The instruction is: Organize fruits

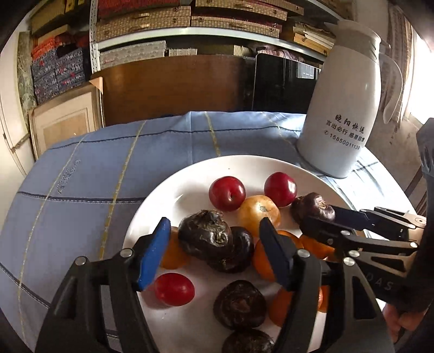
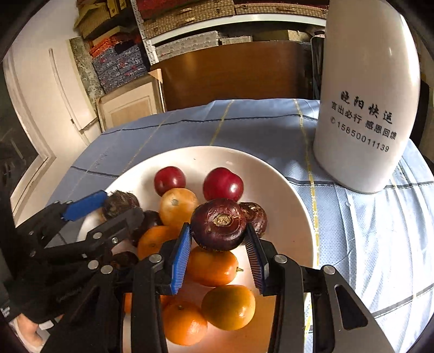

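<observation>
A white plate (image 1: 190, 173) holds red plums (image 1: 227, 193), oranges (image 1: 259, 214) and dark brown water chestnuts (image 1: 240, 304). My left gripper (image 1: 214, 221) is open over the plate's near side. One wrinkled chestnut (image 1: 206, 233) lies between its blue pads on top of other fruit, with a gap at each pad. My right gripper (image 2: 217, 226) is shut on a purple-brown chestnut (image 2: 219, 222), held just above an orange (image 2: 211, 267). From the left wrist view, the right gripper (image 1: 320, 217) reaches in from the right with that chestnut (image 1: 312, 206).
A tall white thermos jug (image 2: 366, 108) stands on the blue checked cloth (image 2: 257, 127) right of the plate (image 2: 284, 190). Shelves of boxes (image 1: 143, 19) and a brown board (image 1: 173, 87) lie behind the table. A hand (image 1: 401, 323) shows at the lower right.
</observation>
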A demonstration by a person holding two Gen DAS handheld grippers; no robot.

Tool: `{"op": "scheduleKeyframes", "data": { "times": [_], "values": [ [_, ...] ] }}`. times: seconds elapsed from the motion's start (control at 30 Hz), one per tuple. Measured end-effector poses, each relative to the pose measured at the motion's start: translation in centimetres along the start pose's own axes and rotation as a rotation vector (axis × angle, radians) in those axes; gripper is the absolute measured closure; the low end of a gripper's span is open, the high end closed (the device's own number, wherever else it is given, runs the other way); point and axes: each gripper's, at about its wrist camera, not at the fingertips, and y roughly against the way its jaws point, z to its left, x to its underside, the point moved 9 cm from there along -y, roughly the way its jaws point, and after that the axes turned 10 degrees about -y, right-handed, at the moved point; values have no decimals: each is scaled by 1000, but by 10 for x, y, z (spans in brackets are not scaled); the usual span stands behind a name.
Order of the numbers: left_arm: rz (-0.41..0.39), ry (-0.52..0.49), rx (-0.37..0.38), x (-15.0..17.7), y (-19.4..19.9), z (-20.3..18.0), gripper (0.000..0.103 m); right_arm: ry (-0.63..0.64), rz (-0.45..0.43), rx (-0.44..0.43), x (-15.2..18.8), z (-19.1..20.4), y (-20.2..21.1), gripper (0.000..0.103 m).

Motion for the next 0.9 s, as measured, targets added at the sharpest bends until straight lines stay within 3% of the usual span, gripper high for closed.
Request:
{"op": "scheduleKeyframes", "data": {
  "times": [0.1,0.17,0.4,0.53,0.73,0.9],
  "values": [
    [-10,-5,-18,2,1,1,33,-2,0,4,2,-2,-1,62],
    [-18,8,-41,2,5,5,21,-8,-5,6,2,-3,1,61],
    [-89,9,-110,7,45,8,12,2,-57,12,7,1,32,50],
    [-138,-21,-169,8,81,4,8,25,-117,12,12,10,68,48],
    [-219,-13,-198,6,149,-2,5,52,-211,-6,19,26,134,45],
    [-253,-20,-226,12,195,-9,5,53,-299,-36,32,34,191,28]
  ]
}}
